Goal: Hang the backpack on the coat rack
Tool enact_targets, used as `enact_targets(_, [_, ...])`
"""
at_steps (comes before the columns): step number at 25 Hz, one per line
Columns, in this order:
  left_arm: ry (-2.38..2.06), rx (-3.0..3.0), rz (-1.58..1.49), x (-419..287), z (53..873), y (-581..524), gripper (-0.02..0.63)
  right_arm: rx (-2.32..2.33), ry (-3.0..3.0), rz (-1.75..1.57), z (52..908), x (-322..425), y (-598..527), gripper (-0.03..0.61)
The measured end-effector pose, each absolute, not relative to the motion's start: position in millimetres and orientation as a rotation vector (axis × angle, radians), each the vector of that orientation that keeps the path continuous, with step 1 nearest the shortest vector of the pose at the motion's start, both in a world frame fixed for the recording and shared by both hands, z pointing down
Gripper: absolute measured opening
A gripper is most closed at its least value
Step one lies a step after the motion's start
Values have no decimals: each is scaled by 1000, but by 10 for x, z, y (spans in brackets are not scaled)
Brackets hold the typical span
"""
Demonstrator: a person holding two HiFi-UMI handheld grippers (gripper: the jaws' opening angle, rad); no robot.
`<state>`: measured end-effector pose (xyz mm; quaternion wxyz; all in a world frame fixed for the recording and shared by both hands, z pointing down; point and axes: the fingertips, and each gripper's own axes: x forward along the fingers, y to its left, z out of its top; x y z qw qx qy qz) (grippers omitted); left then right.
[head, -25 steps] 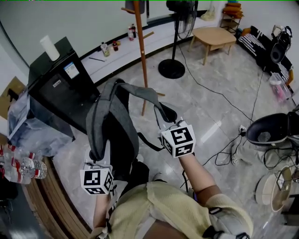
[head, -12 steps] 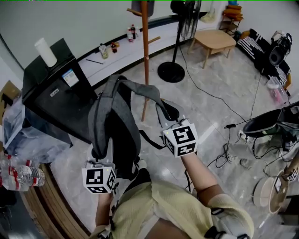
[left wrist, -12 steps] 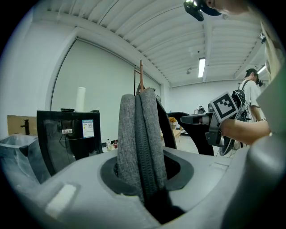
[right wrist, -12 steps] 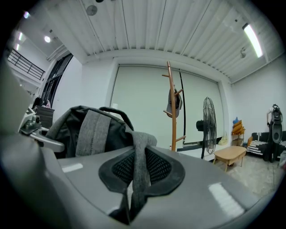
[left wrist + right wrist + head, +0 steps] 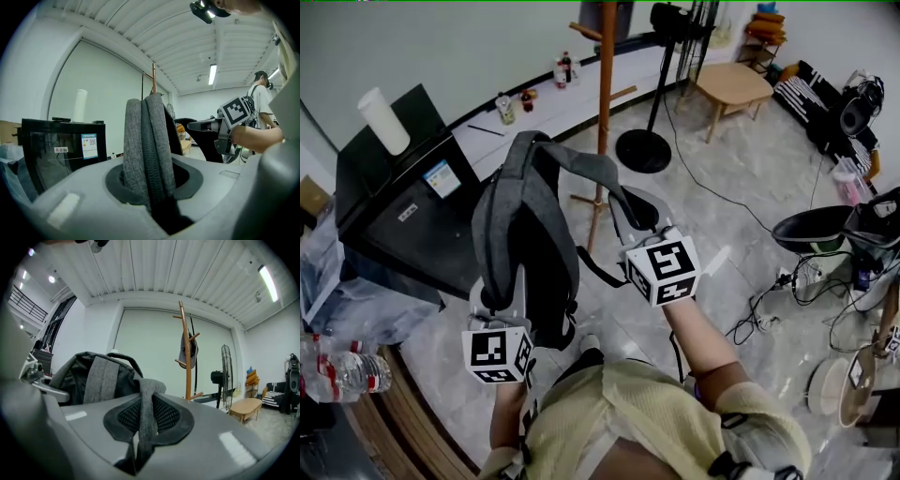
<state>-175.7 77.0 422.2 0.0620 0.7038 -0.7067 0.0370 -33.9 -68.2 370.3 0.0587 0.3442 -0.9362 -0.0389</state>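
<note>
A grey backpack [image 5: 530, 248] hangs in the air between my two grippers, its top pointing away from me. My left gripper [image 5: 497, 309] is shut on one thick grey strap [image 5: 147, 154], which stands up between its jaws. My right gripper [image 5: 642, 230] is shut on the other strap [image 5: 145, 413], with the backpack body [image 5: 93, 376] to its left. The wooden coat rack [image 5: 606, 112] stands just beyond the backpack; in the right gripper view the coat rack [image 5: 187, 352] rises ahead, with a dark item hung on one peg.
A black cabinet [image 5: 403, 211] with a white roll on top stands at the left. A standing fan [image 5: 661, 84], a low wooden table [image 5: 729, 84], cables [image 5: 769, 281] and gear lie on the tiled floor at the right. Water bottles [image 5: 337, 366] sit at the lower left.
Both grippers have carried the backpack forward towards the coat rack, which now stands closer and more to the right. Their grip on the straps is the same.
</note>
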Motion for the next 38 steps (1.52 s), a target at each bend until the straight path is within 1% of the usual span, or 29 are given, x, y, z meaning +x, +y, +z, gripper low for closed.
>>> enact_targets(8, [-2156, 2171, 76, -2148, 4025, 187, 92, 1070, -2858, -178, 3432, -769, -1196, 38])
enact_targets(13, [-2171, 2172, 39, -2631, 3838, -689, 92, 1077, -2891, -233, 3155, -1280, -2053, 38])
enact_targets(15, [-2198, 2161, 35, -2619, 3836, -873, 92, 1069, -2919, -235, 3140, -1305, -2241, 38])
enact_targets(19, [-2269, 2125, 29, -2480, 3770, -863, 92, 1014, -2973, -253, 3076, -1237, -2237, 40])
enact_targets(25, [-2370, 2099, 41, -2614, 3609, -1327, 94, 961, -3025, -290, 2925, -1418, -2699, 41])
enact_targets(32, [-2454, 2096, -2, -2667, 3295, -1567, 94, 957, -3076, -371, 2574, -1486, -2928, 41])
enact_targets(38, [-2499, 2096, -38, -2809, 3187, -1872, 94, 973, -3079, -430, 2424, -1637, -3218, 41])
